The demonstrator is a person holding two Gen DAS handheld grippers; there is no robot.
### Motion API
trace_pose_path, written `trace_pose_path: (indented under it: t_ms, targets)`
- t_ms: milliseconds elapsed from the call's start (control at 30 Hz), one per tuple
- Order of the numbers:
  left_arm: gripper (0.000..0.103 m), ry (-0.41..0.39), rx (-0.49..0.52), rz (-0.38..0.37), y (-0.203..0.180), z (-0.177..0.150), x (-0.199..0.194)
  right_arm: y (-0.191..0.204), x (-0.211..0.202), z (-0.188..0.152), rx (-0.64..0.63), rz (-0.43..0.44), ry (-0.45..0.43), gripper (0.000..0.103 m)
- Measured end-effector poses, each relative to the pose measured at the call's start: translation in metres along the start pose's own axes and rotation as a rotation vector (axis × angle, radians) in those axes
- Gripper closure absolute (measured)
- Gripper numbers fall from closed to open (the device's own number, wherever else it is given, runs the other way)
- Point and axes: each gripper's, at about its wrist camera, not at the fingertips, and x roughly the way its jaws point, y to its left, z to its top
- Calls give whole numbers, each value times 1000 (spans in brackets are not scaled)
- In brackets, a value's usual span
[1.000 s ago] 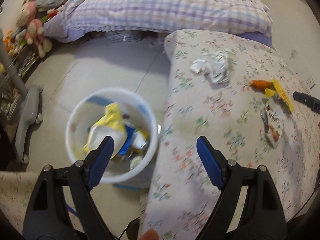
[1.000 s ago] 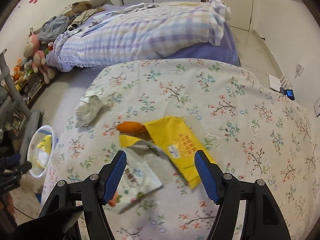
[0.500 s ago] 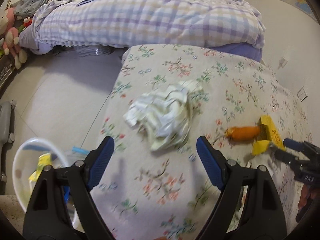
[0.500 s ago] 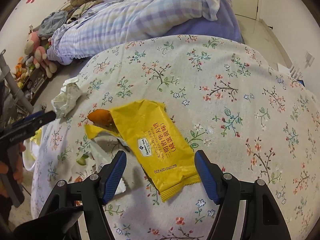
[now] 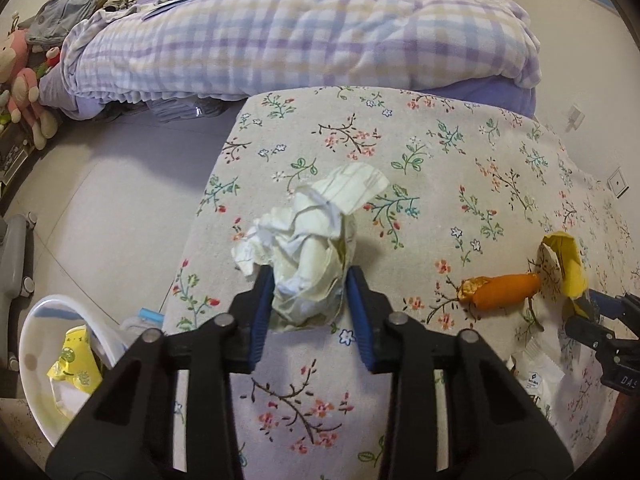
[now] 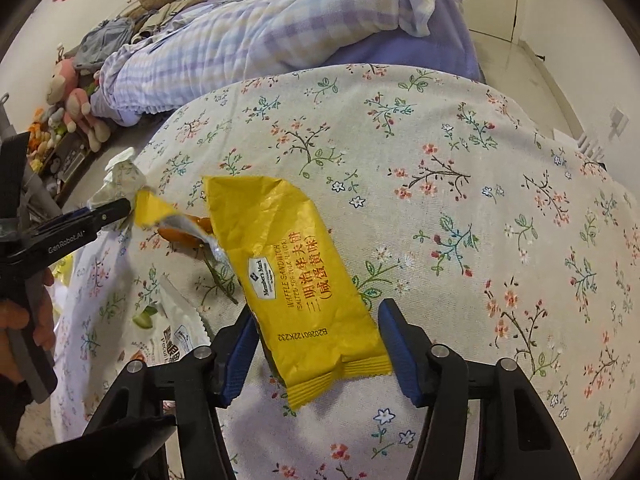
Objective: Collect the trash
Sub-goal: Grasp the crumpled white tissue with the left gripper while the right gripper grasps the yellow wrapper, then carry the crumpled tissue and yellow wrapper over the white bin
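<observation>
White bin [image 5: 38, 344] on the floor is seen holding a yellow wrapper [image 5: 74, 364]. Left tongs [image 5: 310, 300], moved over from the bin, have just been closed onto crumpled paper [image 5: 308, 248] on the floral tabletop [image 5: 460, 168]. Right tongs [image 6: 316, 344] have just been narrowed around a yellow packet [image 6: 296, 264], "Member's Mark WAFFLE SANDWICH"; pad contact cannot be told.

Right gripper [image 6: 318, 344] jaws just closing around yellow wrapper [image 6: 296, 276] lying on floral cloth [image 6: 460, 168]; left pad touches wrapper edge, right pad just beside it. Torn end lifted near orange piece [image 6: 176, 234]. White packet [image 6: 172, 332] beside. Left gripper [image 6: 120, 208] at crumpled paper [image 6: 120, 180].
</observation>
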Motion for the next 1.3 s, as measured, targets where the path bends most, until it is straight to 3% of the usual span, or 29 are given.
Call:
trace_pose_path:
  t_ms: [233, 900, 1300]
  targets:
    - [77, -1, 19, -9, -1, -12, -24, -1, -18, -9, 7, 15, -21, 56]
    - [78, -2, -54, -70, 32, -64, -116, 37, -105, -44, 25, 44, -70, 56]
    - [78, 13, -189, -107, 89, -107, -150, 94, -111, -69, 7, 133, -36, 56]
